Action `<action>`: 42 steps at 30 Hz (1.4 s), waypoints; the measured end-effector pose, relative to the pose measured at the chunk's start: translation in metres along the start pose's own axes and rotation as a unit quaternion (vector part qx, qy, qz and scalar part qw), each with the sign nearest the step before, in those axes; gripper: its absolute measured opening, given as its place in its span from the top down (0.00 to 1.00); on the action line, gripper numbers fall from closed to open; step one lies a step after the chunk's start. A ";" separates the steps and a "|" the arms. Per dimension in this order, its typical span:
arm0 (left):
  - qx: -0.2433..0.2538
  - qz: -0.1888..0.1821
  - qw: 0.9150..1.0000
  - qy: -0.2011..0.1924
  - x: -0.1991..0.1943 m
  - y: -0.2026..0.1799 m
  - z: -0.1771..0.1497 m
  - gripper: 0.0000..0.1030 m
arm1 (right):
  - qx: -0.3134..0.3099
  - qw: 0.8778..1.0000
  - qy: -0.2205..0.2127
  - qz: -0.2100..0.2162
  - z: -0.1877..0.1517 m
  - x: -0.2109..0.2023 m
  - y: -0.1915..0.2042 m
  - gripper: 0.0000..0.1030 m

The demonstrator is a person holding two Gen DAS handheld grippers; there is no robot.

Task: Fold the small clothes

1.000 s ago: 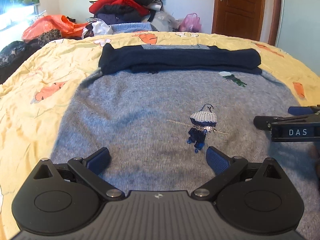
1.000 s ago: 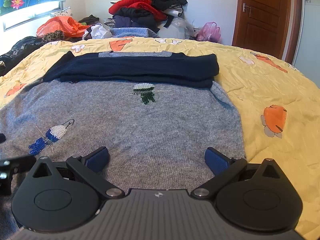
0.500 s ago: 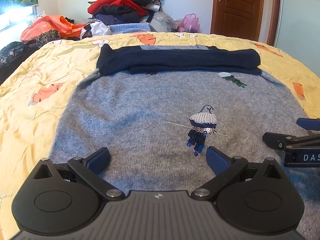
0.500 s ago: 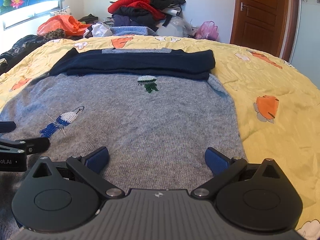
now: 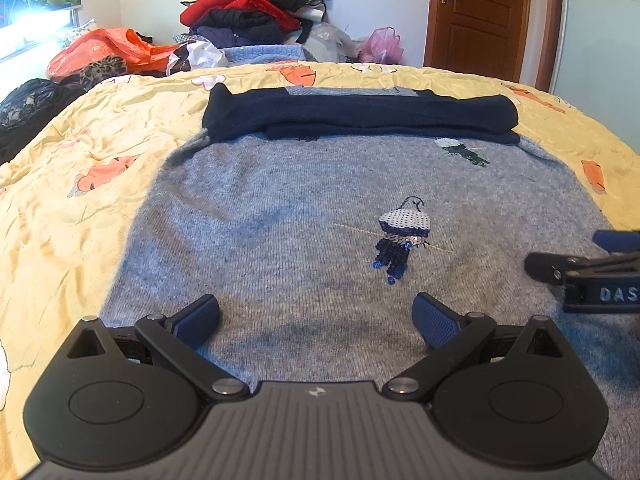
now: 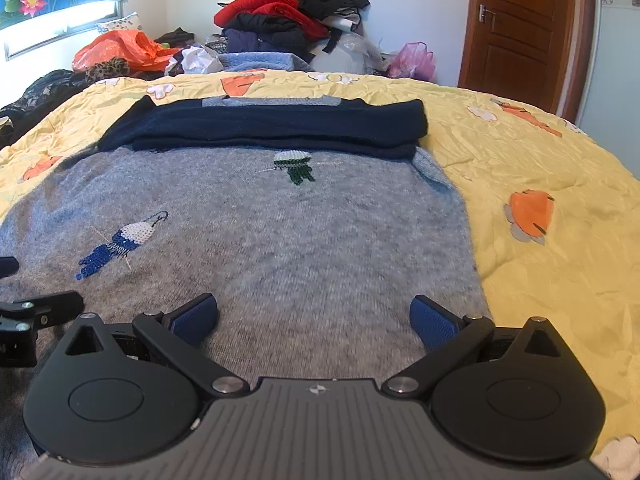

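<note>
A grey knit sweater (image 5: pixel 288 216) lies flat on the yellow bedspread (image 5: pixel 80 168), with its navy sleeves (image 5: pixel 360 116) folded across the far end. It carries a sequin figure (image 5: pixel 400 240) and a green one (image 5: pixel 464 152). The sweater also shows in the right wrist view (image 6: pixel 304 236), with its navy sleeves (image 6: pixel 272 124). My left gripper (image 5: pixel 316 320) is open and empty over the sweater's near left part. My right gripper (image 6: pixel 314 320) is open and empty over its near right part, and it shows at the right edge of the left wrist view (image 5: pixel 588 276).
A heap of red and dark clothes (image 5: pixel 256 12) and an orange bag (image 5: pixel 108 48) lie beyond the bed's far edge. A wooden door (image 5: pixel 480 16) stands at the back right. Dark clothes (image 5: pixel 28 108) lie off the bed's left side.
Both grippers have drawn back toward the sweater's near hem, staying open. The right gripper sits lower in the left wrist view than before.
</note>
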State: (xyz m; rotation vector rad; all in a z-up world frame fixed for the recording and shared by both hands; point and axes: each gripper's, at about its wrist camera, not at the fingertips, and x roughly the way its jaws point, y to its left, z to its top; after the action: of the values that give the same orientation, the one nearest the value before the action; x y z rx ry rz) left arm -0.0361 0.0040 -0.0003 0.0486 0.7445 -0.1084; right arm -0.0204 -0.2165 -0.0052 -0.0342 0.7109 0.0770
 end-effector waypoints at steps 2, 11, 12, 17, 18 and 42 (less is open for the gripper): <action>0.000 0.000 1.000 0.000 0.000 0.000 0.000 0.00 | 0.004 1.000 0.004 0.000 -0.005 -0.007 0.002 0.00; 0.000 0.003 1.000 0.001 -0.001 -0.001 0.000 0.00 | -0.006 1.000 -0.003 0.007 -0.014 -0.014 0.004 0.00; 0.001 0.005 1.000 0.001 -0.003 -0.002 0.000 0.00 | -0.006 1.000 -0.003 0.008 -0.014 -0.013 0.004 0.00; 0.003 0.017 1.000 -0.005 -0.015 -0.004 -0.013 0.00 | -0.005 1.000 -0.004 0.008 -0.014 -0.014 0.004 0.00; 0.007 0.017 1.000 -0.010 -0.019 -0.005 -0.017 0.00 | -0.005 1.000 -0.004 0.008 -0.014 -0.014 0.004 0.00; 0.018 -0.004 1.000 0.012 -0.052 0.002 -0.042 0.00 | -0.026 0.999 0.003 0.022 -0.056 -0.068 0.002 0.00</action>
State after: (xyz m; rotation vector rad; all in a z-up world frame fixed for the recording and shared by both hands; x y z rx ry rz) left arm -0.1022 0.0137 0.0044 0.0816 0.7671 -0.1288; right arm -0.1087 -0.2214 -0.0031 -0.0685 0.7151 0.1370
